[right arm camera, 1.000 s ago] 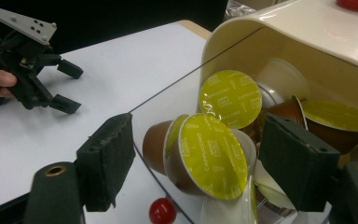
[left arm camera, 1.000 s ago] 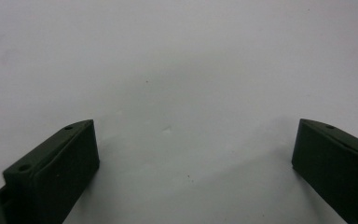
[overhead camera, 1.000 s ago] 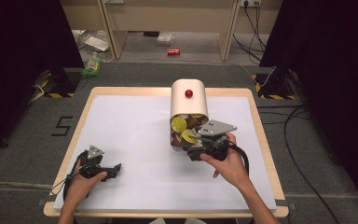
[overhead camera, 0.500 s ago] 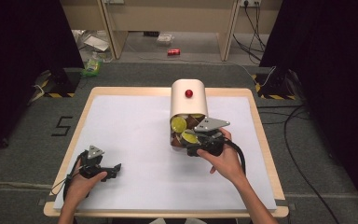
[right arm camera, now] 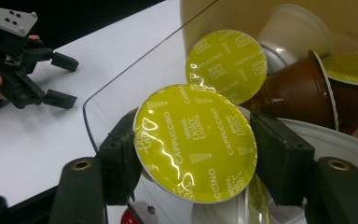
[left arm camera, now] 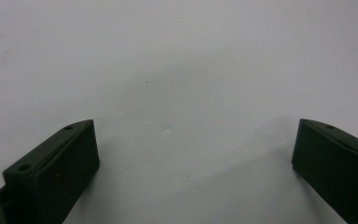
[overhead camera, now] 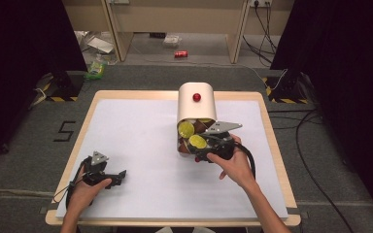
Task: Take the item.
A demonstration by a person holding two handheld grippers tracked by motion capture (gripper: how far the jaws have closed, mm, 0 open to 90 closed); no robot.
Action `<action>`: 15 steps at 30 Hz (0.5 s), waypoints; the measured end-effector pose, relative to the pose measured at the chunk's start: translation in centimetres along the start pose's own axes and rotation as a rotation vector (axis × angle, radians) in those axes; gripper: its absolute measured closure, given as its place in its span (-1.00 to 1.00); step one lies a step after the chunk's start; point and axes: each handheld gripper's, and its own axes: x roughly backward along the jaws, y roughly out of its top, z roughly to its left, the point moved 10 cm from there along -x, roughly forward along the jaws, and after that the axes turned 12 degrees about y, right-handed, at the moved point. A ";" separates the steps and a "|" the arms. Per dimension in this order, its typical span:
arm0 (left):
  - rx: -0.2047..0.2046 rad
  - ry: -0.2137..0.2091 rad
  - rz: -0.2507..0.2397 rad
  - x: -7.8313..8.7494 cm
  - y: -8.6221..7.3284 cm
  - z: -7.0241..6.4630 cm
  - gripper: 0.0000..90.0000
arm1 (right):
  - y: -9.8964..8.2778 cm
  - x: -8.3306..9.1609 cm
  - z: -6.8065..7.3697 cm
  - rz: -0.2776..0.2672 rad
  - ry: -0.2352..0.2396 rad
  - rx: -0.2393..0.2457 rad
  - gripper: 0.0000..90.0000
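Observation:
A cream box (overhead camera: 196, 104) with a red knob lies open-mouthed on the white mat (overhead camera: 136, 131), spilling coffee capsules. My right gripper (overhead camera: 199, 147) is at its mouth. Its jaws have just been closing and now press both sides of a yellow-lidded cappuccino capsule (right arm camera: 196, 142), also visible from above as a yellow disc (overhead camera: 197, 141). Behind it lie another yellow-lidded capsule (right arm camera: 227, 65), a brown capsule (right arm camera: 298, 88) and a white one (right arm camera: 293, 28). My left gripper (overhead camera: 121, 177) rests near the front left corner, open with nothing between its jaws (left arm camera: 193, 140); the right gripper view shows it farther off (right arm camera: 67, 80).
A clear curved flap (right arm camera: 121, 84) hangs at the box's mouth beside the held capsule. The wooden table edge (overhead camera: 272, 145) runs close to the right hand. A red can (overhead camera: 180, 54) and litter lie on the floor beyond the table.
The right gripper edged in toward the box's mouth and sank slightly, and its jaws closed on the yellow-lidded capsule. The left gripper stayed put.

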 end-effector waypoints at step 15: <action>0.004 0.000 -0.001 0.0 0.0 0.0 -1.00 | 1.6 1.6 0.7 -0.055 -0.035 0.060 -0.10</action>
